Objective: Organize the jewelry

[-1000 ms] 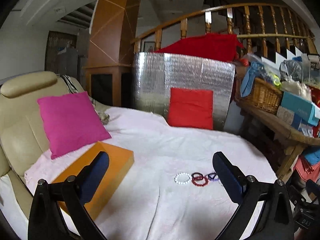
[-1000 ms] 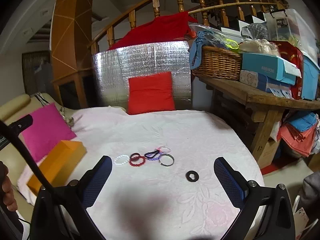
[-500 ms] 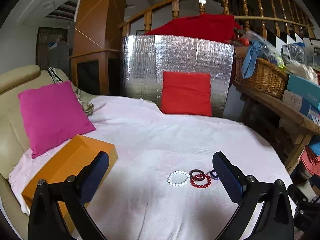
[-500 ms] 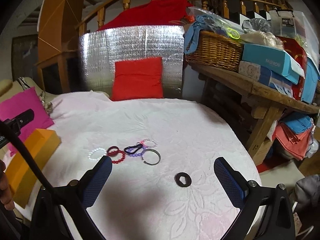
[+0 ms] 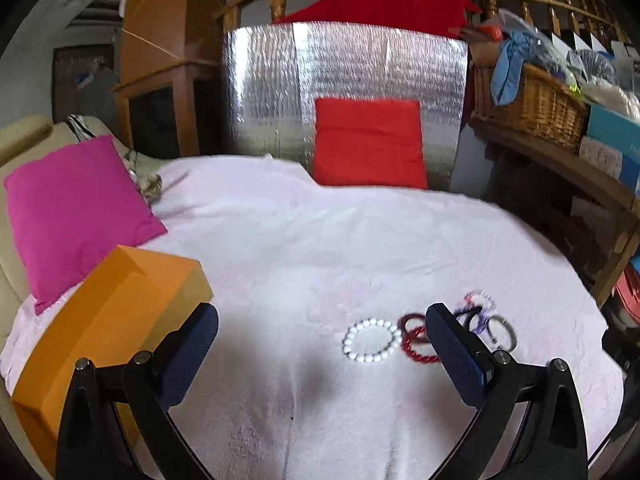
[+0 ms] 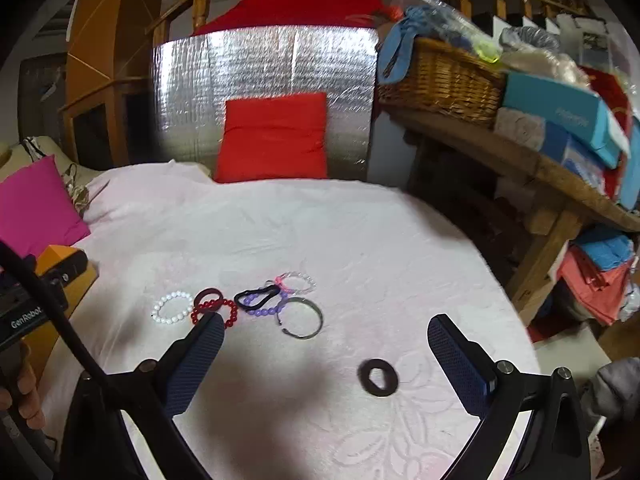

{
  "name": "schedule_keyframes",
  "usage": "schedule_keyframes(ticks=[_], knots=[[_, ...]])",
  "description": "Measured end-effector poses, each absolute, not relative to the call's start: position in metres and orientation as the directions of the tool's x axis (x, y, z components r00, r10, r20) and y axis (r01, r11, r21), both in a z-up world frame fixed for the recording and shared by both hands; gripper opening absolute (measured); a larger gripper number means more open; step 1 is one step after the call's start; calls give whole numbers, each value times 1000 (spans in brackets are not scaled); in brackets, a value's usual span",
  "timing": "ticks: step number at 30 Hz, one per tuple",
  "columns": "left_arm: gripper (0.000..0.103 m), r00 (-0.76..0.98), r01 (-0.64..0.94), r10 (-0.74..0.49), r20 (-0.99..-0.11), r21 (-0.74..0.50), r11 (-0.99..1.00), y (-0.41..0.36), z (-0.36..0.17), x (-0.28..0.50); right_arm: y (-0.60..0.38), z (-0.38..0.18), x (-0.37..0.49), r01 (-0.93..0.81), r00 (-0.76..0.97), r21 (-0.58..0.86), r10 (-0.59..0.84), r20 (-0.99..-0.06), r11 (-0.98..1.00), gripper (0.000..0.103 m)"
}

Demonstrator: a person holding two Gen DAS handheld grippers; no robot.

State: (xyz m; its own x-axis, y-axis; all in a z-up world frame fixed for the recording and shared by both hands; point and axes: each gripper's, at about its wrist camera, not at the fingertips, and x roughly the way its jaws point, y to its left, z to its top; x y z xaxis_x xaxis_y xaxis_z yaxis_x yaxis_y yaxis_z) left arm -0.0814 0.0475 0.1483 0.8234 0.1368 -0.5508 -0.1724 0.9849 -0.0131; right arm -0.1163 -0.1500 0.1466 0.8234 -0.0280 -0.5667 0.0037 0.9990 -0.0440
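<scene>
- Jewelry lies in a loose cluster on the white cloth (image 6: 360, 240) over the table: white bead bracelet (image 6: 172, 308), red bracelet (image 6: 218, 312), purple beads (image 6: 262, 310), metal bangle (image 6: 302, 318), and a black ring (image 6: 378, 376) set apart nearer the right tool (image 6: 324, 344).
- Both tools hover above the cloth, jaws wide and empty; left tool (image 5: 320, 336) faces the white bracelet (image 5: 372, 340).
- Step in hand looks like the approach, nothing yet picked.
- Next move likely calls for lowering onto one piece without snagging neighbours, then carrying it to the orange box (image 5: 108, 320).
- Box appears closed; its contents are hidden. Tangled pink and clear strands blur together.
</scene>
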Motion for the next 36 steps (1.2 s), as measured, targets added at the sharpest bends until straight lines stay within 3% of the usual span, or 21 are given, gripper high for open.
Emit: schedule_keyframes(ticks=[4,13,20,26,32,35,36], knots=[[103,765,-164,134,-630,11,986,62,129,-61,-154,131,-94,-36,794,-2,27,-607,999,103],[103,729,-138,154,-667,78,987,69,112,-55,-185,104,-57,35,727,177,96,-680,983,101],[103,640,-37,70,-765,60,997,63,82,-28,-200,68,-13,94,574,361,246,-781,928,80],[103,606,31,-19,-796,0,1000,58,71,-3,-216,39,18,181,505,412,275,-818,893,62],[103,574,46,-50,-817,-29,999,55,64,12,-202,30,38,117,457,375,286,-842,920,62],[103,549,66,-63,-833,-31,997,52,56,19,-196,25,42,91,429,396,323,-844,914,65],[103,543,66,-64,-837,-34,997,51,54,20,-196,23,43,94,426,405,331,-842,909,70]])
